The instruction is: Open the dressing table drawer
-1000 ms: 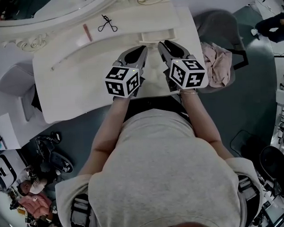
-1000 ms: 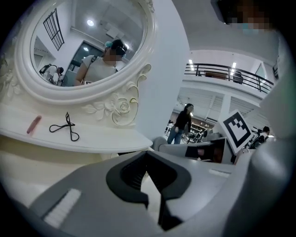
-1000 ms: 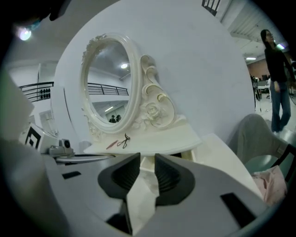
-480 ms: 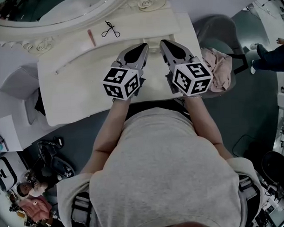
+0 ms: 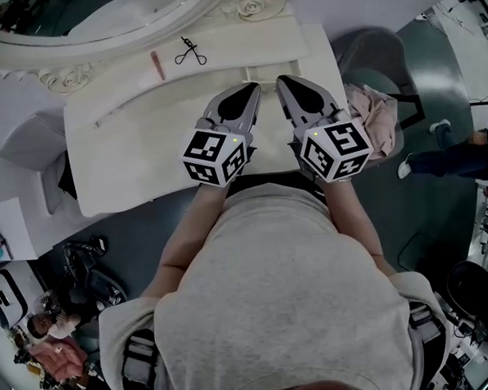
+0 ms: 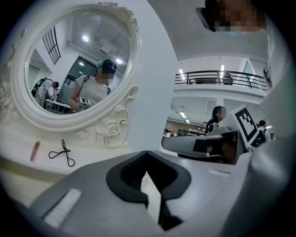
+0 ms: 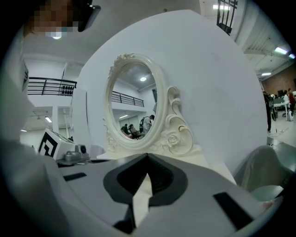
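White dressing table worktop point(image 5: 122, 146) spreads below an oval mirror point(image 6: 69, 65). Above its near middle the left gripper point(image 5: 253, 87) and the right gripper point(image 5: 282, 80) hover side by side, both pairs of jaws pressed together on nothing. The drawer cannot be made out beneath them.

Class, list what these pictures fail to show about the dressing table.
Drawer front: head view, hidden under the tabletop and behind left gripper and right gripper.
Pink stick: head view, too small to identify.
Mirror: head view, cut off by the top edge.
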